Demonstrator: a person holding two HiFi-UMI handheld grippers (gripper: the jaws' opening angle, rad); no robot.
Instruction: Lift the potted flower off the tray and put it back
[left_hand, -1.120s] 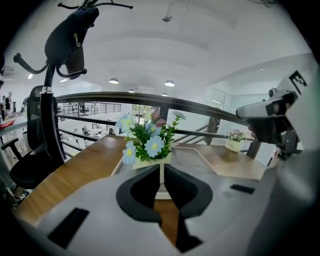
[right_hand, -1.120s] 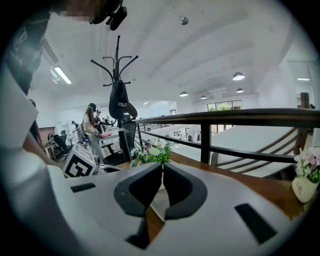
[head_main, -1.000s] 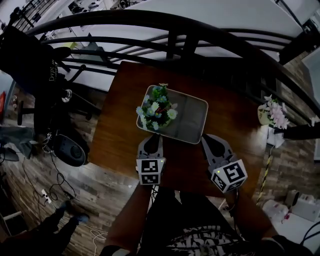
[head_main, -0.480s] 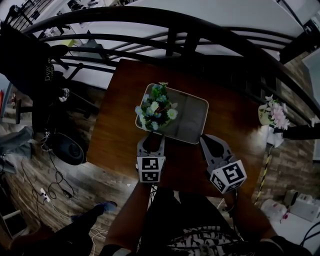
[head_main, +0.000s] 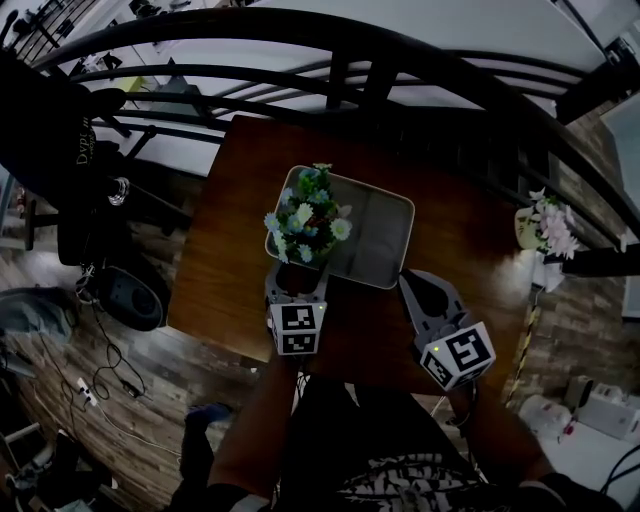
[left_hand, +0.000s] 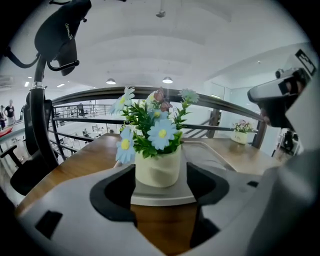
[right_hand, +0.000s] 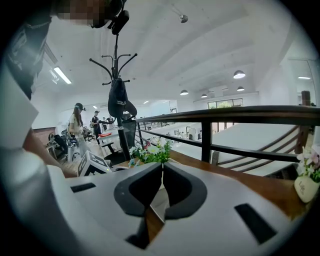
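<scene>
From the head view the blooms hide the pot; the potted flower (left_hand: 157, 167) stands in the tray (head_main: 385, 235), the left claw (head_main: 297, 278) just opening, spread clear around it, the right claw (head_main: 408, 283) pressed together.

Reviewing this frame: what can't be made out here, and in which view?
- Head view: the cream round pot is hidden beneath its blue and white artificial flowers.
- Right gripper view: the right gripper, with its grey fingers shut, covers nearly all of that pot.
- Same view: the second, pink-flowered pot is partly cut by the picture's edge.
</scene>
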